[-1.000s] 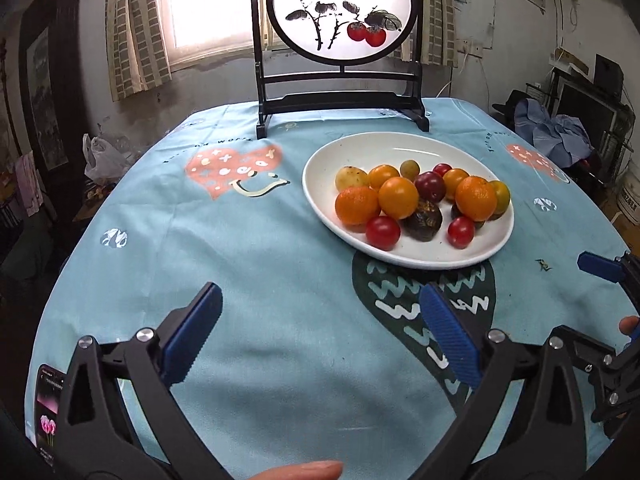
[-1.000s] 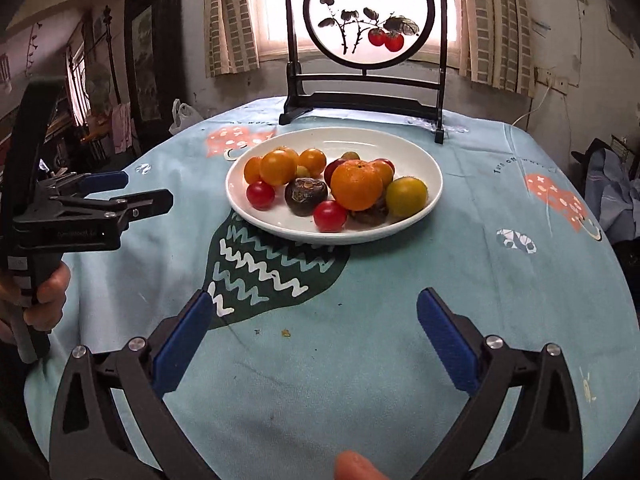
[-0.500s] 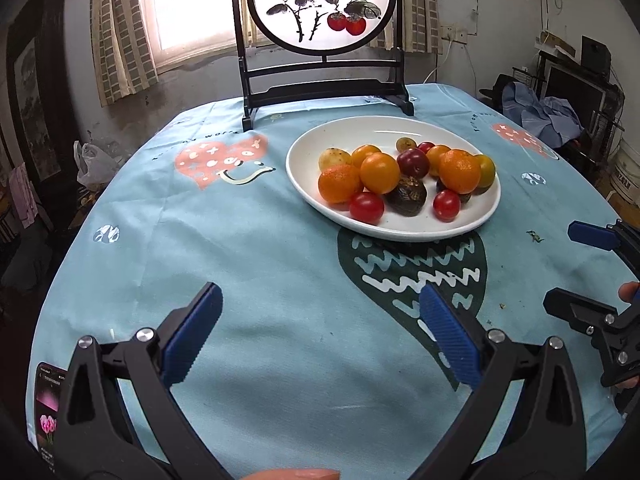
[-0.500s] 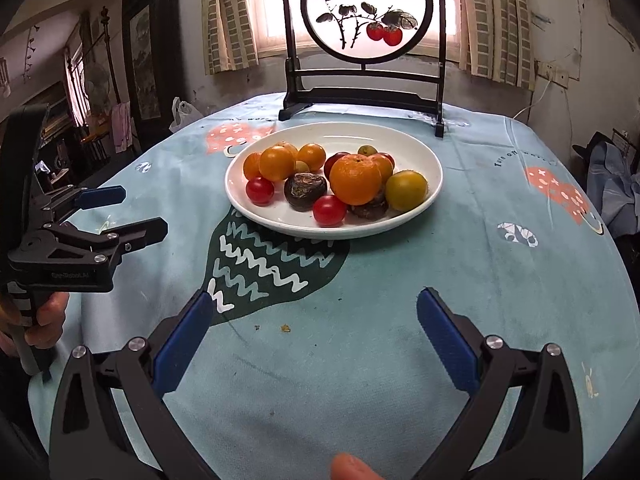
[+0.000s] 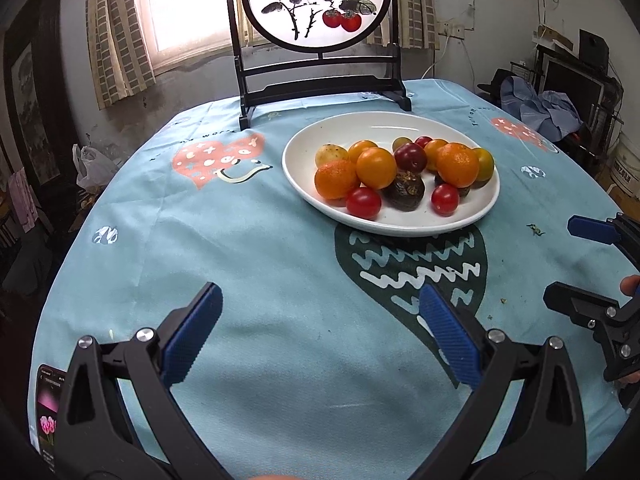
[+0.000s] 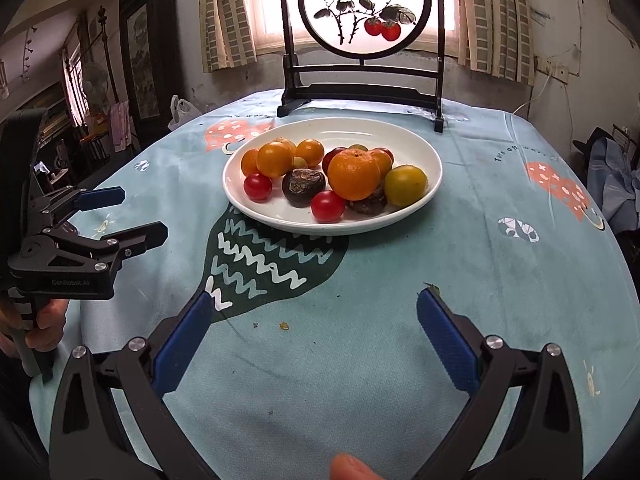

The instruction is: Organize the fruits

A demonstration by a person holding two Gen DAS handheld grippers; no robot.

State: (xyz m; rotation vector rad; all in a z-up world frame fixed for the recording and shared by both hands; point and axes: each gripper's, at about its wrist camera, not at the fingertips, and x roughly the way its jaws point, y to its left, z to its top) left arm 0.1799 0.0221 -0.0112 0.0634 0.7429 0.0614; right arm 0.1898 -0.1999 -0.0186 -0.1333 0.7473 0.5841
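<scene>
Both grippers stood with their blue pads spread wide and nothing between them: the left gripper (image 5: 320, 332) hung low over the near part of the blue tablecloth (image 5: 240, 272), and the right gripper (image 6: 312, 332) did the same on its side, each visible at the edge of the other's view. Neither touched anything. Beyond them, well apart from the fingertips, the white plate (image 5: 340, 132) sat on the cloth in front of a dark wooden screen stand (image 5: 320, 88), and every fruit in sight lay on it in one loose cluster: a large orange (image 6: 354, 174), several smaller oranges (image 5: 376, 168), two red cherry tomatoes (image 5: 363, 203), a dark wrinkled fruit (image 5: 404, 190), a plum (image 5: 411, 158) and a yellow-green fruit (image 6: 405, 185). No fruit lay on the cloth, so the scene fitted equally a plate just filled and a pile awaiting sorting (the pictures could not settle which). Should any fruit be handled, I judged the outer ones safest to take: the tomatoes at the near rim were small, smooth and likely to roll or burst, so a gentle, centred closing would suit, approaching from above without nudging the stacked oranges.
</scene>
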